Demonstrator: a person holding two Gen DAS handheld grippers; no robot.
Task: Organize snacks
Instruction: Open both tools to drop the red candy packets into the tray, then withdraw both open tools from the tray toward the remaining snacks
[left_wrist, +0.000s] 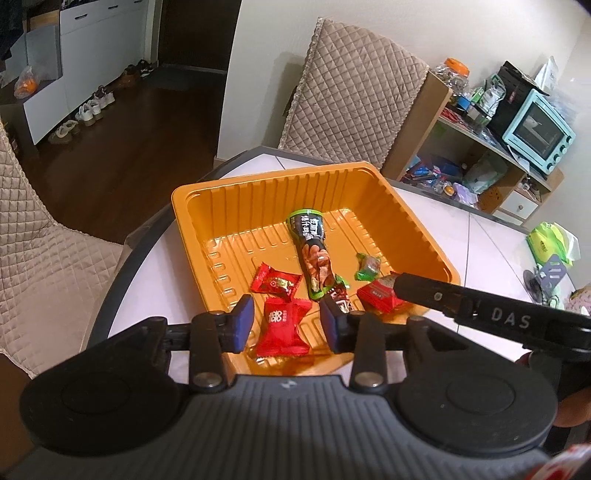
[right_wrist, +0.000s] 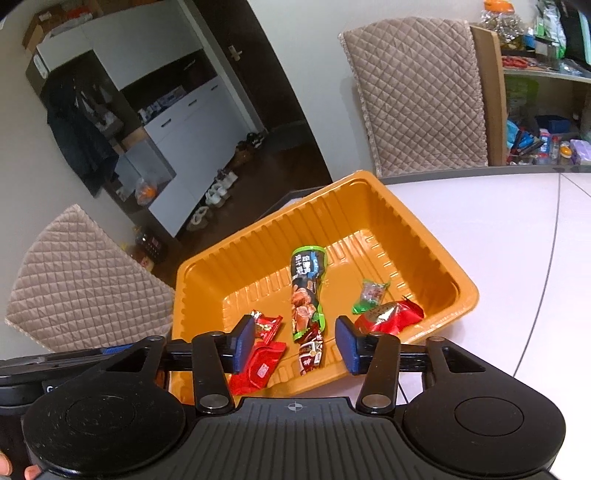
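An orange plastic tray sits on the white table and holds several snacks: a long green-and-black packet, a small green candy, red packets and a dark brown packet. My left gripper is open above the tray's near edge, with a red packet lying below between the fingers. My right gripper is open and empty above the tray's near side. Its arm shows in the left wrist view.
The tray sits near the table's corner. Quilted chairs stand at the far side and left. A cluttered shelf with a mint oven stands at the right. A green bag lies on the table's right side.
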